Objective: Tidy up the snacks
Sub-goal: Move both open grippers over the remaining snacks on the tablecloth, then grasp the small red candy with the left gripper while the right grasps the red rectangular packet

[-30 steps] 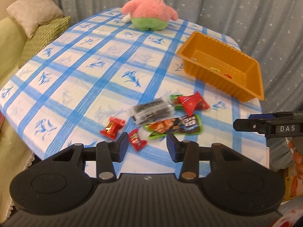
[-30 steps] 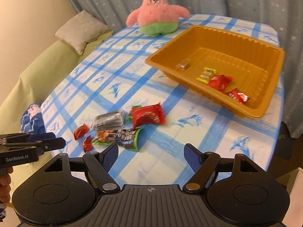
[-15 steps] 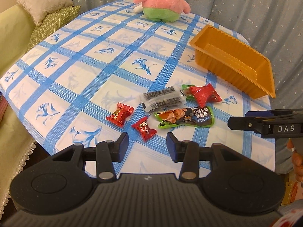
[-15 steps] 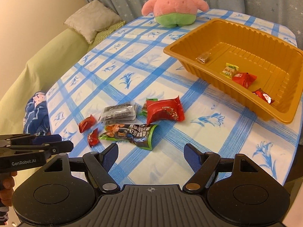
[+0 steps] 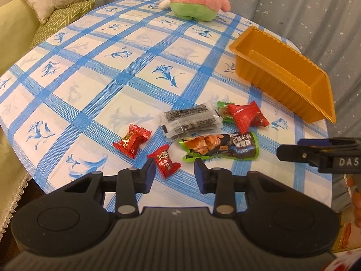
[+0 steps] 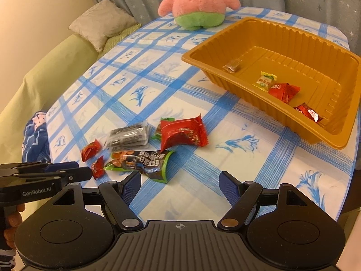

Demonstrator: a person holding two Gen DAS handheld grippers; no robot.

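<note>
Fingers of left gripper [image 5: 174, 172] closing, nothing clamped; small red candy [image 5: 166, 163] partly hidden; right gripper [image 6: 180, 186] fingers apart.

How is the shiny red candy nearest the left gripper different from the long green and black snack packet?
The small red candy is short with twisted ends; the long green and black snack packet is flat and much longer. The candy sits between the left gripper's closing fingers; the packet lies outside them. Both rest on the checked tablecloth.

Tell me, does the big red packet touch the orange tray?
Apart. The right wrist view shows bare tablecloth between the big red packet and the orange tray.
</note>
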